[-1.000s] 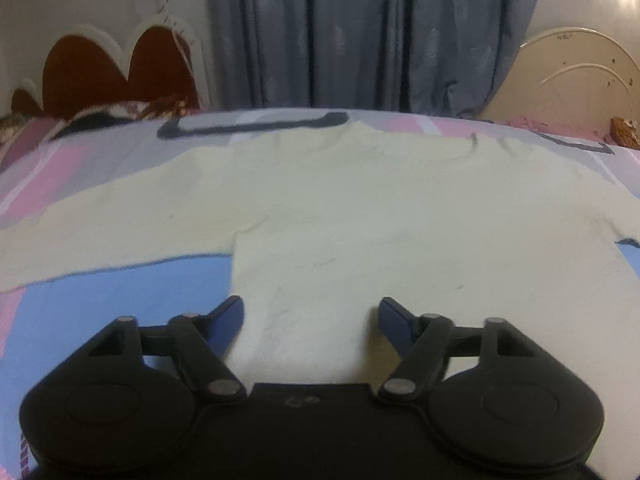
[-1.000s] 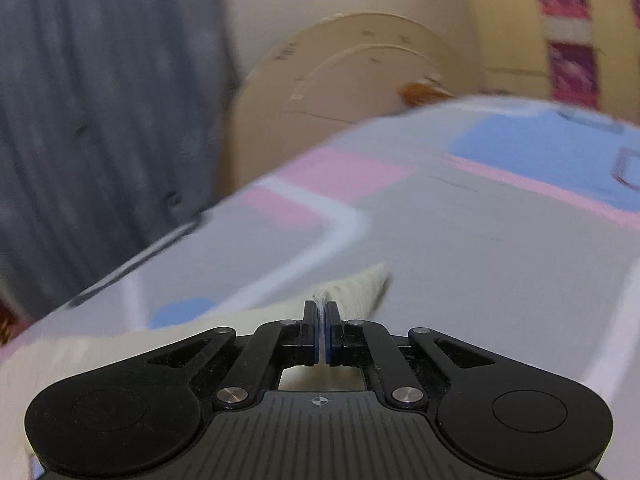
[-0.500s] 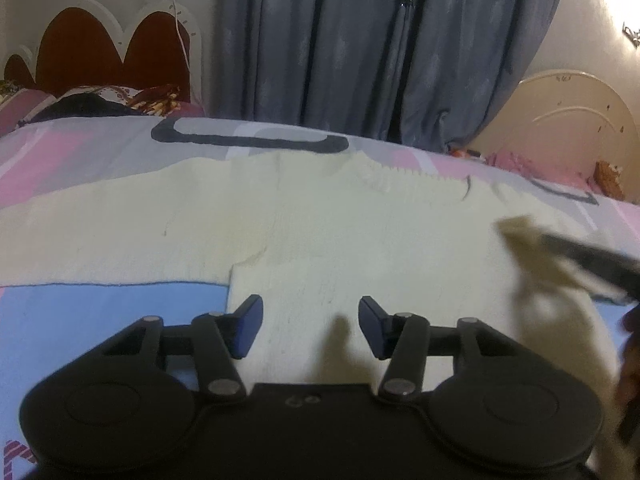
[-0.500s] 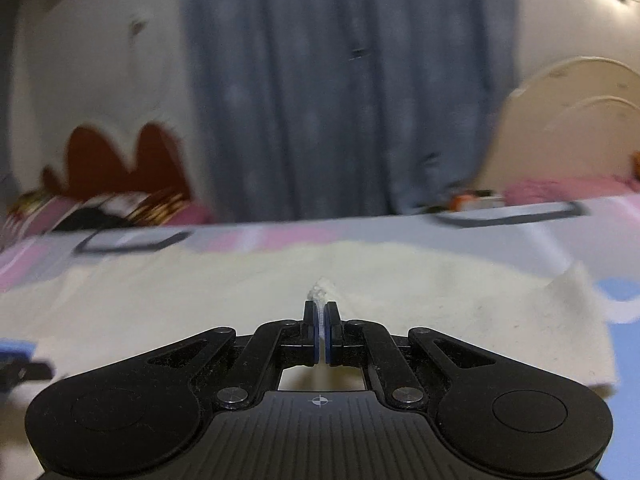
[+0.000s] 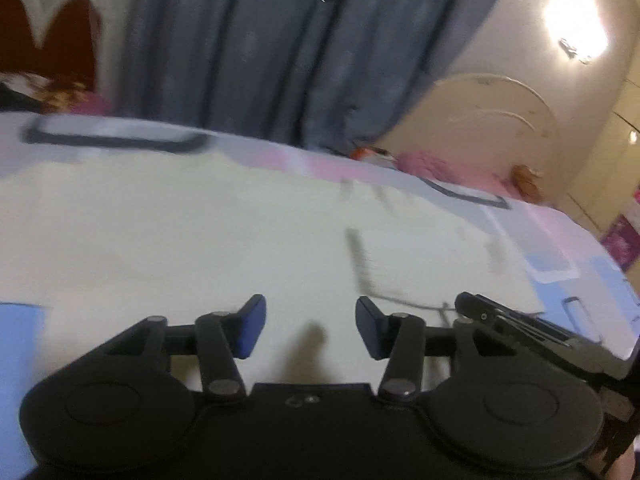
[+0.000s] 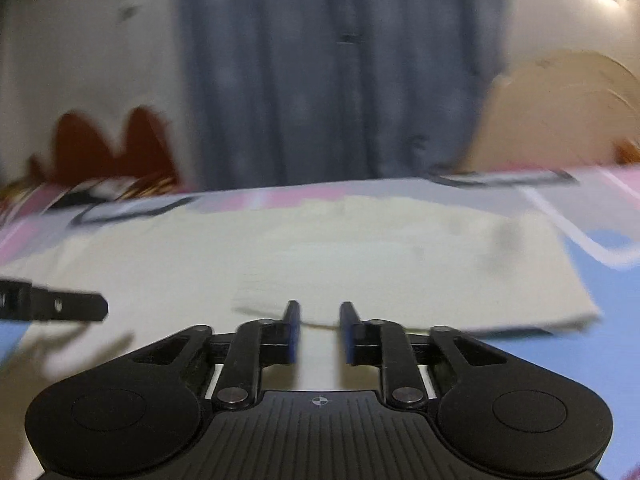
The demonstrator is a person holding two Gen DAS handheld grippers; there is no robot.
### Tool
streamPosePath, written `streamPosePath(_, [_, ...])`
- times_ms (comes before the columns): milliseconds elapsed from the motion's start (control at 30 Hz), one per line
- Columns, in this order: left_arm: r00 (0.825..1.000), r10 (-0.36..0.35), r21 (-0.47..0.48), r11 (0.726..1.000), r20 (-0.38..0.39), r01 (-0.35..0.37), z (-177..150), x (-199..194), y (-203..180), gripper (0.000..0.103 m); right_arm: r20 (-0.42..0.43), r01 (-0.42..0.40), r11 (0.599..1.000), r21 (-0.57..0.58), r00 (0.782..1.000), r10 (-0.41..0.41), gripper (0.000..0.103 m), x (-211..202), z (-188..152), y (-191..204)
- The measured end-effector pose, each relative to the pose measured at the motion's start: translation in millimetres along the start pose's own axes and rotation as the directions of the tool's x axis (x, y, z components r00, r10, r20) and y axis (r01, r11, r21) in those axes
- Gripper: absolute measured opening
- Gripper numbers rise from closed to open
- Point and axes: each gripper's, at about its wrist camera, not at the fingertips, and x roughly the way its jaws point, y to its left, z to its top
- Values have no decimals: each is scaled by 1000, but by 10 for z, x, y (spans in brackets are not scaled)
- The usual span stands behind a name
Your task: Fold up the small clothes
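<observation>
A cream knitted sweater (image 5: 200,240) lies flat on the bed, front up. Its right sleeve (image 6: 440,280) is folded across the body, and the sleeve's edge lies just at my right gripper's tips. My right gripper (image 6: 320,312) hovers low over that edge. Its jaws are opening and no cloth is pinched between the blue pads. My left gripper (image 5: 310,314) hangs over the sweater's lower body. Its jaws are closing but still stand well apart, with nothing between them. The two grippers are side by side: a black finger (image 5: 484,314) of the right one shows in the left wrist view.
The bed sheet (image 6: 624,280) has pink, blue and grey blocks. Behind the bed hang blue-grey curtains (image 5: 260,48). A red and white headboard (image 5: 60,40) stands at the back left, a cream arched board (image 5: 500,120) at the back right. Both views are blurred.
My right gripper carried the sleeve end from the right across the sweater's body, then parted its jaws and let it go. My left gripper narrowed its jaws and swung to the right.
</observation>
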Motion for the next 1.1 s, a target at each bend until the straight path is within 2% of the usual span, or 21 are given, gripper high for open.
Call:
streamPosePath(67, [999, -41, -9, 999, -36, 41, 39, 216, -134, 36, 5, 30, 998, 47, 1000, -31, 15, -41, 51, -172])
streamPosePath(167, [993, -83, -44, 996, -86, 79, 48, 498, -247, 31, 7, 48, 996, 80, 999, -49, 15, -117, 79, -343])
streamPosePath(233, [992, -87, -87, 993, -94, 79, 56, 641, -251, 31, 5, 54, 994, 96, 999, -55, 15, -216, 64, -457])
streamPosePath(300, [991, -99, -119, 989, -87, 89, 85, 725, -268, 26, 1, 63, 992, 114, 998, -63, 15, -294, 56, -565])
streamPosePath(333, [990, -107, -124, 988, -90, 96, 94, 757, -273, 4, -5, 67, 990, 125, 998, -67, 15, -312, 43, -622])
streamPosePath(433, [995, -86, -72, 994, -52, 82, 129, 737, -267, 2, -16, 64, 988, 144, 998, -62, 15, -343, 23, -705])
streamPosePath(500, [998, -58, -31, 998, 11, 58, 166, 546, -215, 2, -27, 60, 988, 142, 998, -57, 15, -341, 15, -715])
streamPosePath(633, [995, 19, -27, 999, 96, -17, 193, 80, 137, 2, -39, 37, 991, 129, 999, -32, 15, -310, 10, -674])
streamPosePath(800, [985, 138, -90, 988, 103, -129, 121, -247, 705, 2, -56, 15, 993, 116, 998, -9, 15, -210, -16, -611])
streamPosePath(900, [975, 184, -127, 977, 123, -169, 69, -366, 871, 2, -63, 13, 994, 105, 998, -7, 15, -181, -25, -579])
streamPosePath(1100, [975, 201, -139, 972, 92, -187, -7, -333, 941, 2, -37, 2, 993, 119, 999, 2, 15, -199, 5, -616])
